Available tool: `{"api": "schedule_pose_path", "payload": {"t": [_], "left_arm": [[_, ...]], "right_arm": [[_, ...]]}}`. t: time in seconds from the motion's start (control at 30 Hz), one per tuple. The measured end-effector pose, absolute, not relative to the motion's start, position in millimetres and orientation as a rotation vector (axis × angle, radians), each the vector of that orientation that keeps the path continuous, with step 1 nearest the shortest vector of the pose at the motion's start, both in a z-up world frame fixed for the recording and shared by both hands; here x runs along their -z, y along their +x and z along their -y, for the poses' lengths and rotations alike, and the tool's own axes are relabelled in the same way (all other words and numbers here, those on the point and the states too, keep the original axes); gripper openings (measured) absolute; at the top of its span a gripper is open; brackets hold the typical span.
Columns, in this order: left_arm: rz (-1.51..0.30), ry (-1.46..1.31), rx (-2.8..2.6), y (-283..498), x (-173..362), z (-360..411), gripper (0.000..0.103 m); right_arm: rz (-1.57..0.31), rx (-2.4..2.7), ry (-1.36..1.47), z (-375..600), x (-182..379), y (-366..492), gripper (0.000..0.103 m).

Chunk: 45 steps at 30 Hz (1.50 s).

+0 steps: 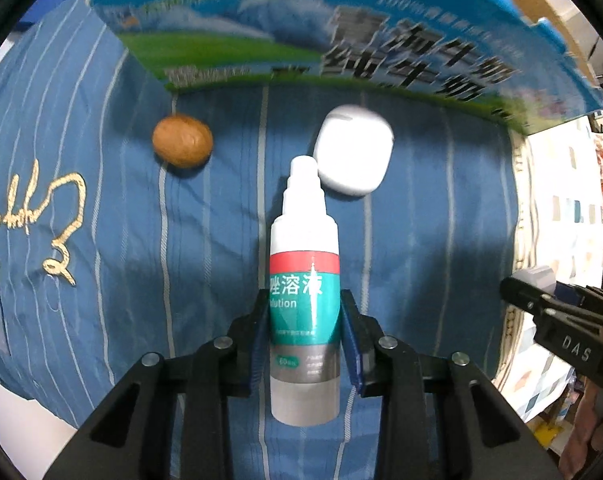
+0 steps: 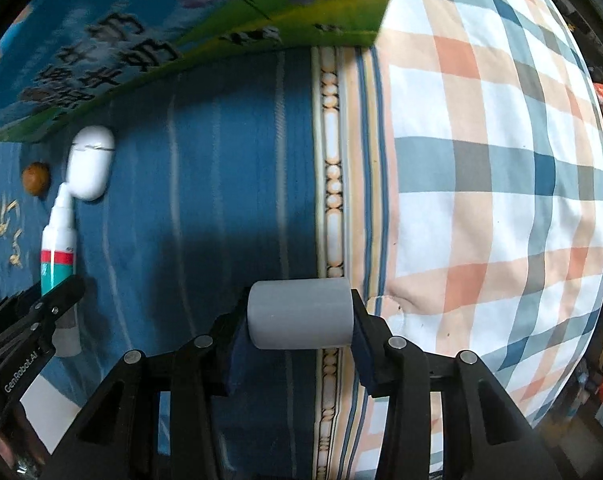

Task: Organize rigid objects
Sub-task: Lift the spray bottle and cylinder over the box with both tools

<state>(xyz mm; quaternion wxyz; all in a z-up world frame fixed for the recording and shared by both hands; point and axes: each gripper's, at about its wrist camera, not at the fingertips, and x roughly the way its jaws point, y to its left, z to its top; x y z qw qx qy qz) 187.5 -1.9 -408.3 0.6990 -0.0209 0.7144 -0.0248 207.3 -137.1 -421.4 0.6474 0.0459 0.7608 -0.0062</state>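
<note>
My left gripper (image 1: 304, 332) is shut on a white spray bottle (image 1: 304, 280) with a teal and red label, nozzle pointing away over the blue striped cloth (image 1: 421, 240). A white earbud case (image 1: 353, 154) lies just past the nozzle and a brown walnut (image 1: 182, 140) to its left. My right gripper (image 2: 299, 328) is shut on a grey cylinder (image 2: 299, 314), held crosswise. In the right wrist view the bottle (image 2: 59, 240), the case (image 2: 90, 162) and the walnut (image 2: 36, 178) sit at far left, with the left gripper (image 2: 41, 312) there.
A blue and green milk carton box (image 1: 301, 40) stands behind the objects, also in the right wrist view (image 2: 141, 20). A plaid quilt (image 2: 481, 180) lies to the right of the blue cloth. The right gripper (image 1: 561, 316) shows at the right edge of the left wrist view.
</note>
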Motion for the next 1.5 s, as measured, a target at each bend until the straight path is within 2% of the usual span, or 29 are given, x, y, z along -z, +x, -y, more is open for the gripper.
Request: {"api": "schedule_pose_path", "payload": {"t": [0.4,0.8,1.0,1.33,1.5], "left_arm": [[-1.536,-0.054,0.099,181,368,11,0.029],[-1.453,-0.071,0.147,179,298,32,0.029],[-1.367,-0.110,0.193,178,247,29,0.029],[-1.169,-0.150,0.231,244,176,20,0.029],[-1.102,-0.138,0.237,300,163,19,0.029]], "right_arm": [[-1.649,-0.076,0.085,108,357,194,0.046],[-1.570,-0.123,0.089,112,318,207,0.046],[-1.514,-0.165,0.120,110,281,211,0.046],[-1.340,-0.177,0.198,116,204,265,0.046],[-1.287,-0.141,0.223,121,195,311,0.046]]}}
